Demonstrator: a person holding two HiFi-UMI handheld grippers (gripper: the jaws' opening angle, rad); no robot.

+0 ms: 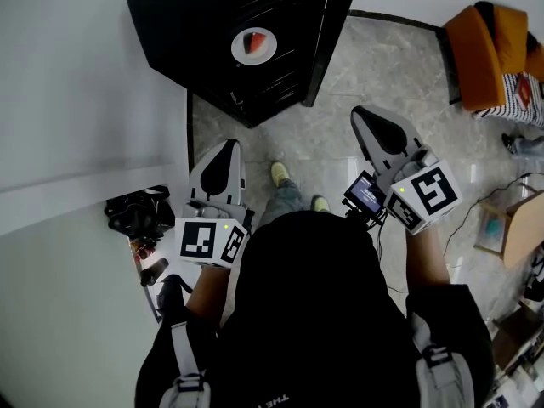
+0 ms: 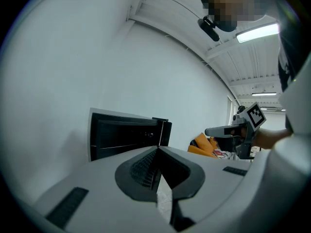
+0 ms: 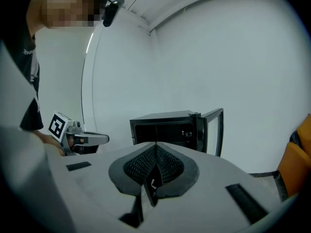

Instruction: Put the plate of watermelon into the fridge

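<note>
Below the person's dark hood point(image 1: 314, 262), the left gripper point(image 1: 223, 160) and right gripper point(image 1: 382, 130) hang over the stone floor point(image 1: 357, 66), both jaws pressed together and holding nothing. Well ahead of them, the plate of watermelon point(image 1: 254, 45) appears to sit inside the black fridge point(image 1: 187, 24), whose door point(image 1: 331, 32) stands open.

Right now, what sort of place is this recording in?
Probably an office or lab corner, not a kitchen: a mini fridge stands on a stone-tiled floor by bare white walls, with an orange seat and cardboard box nearby.
</note>
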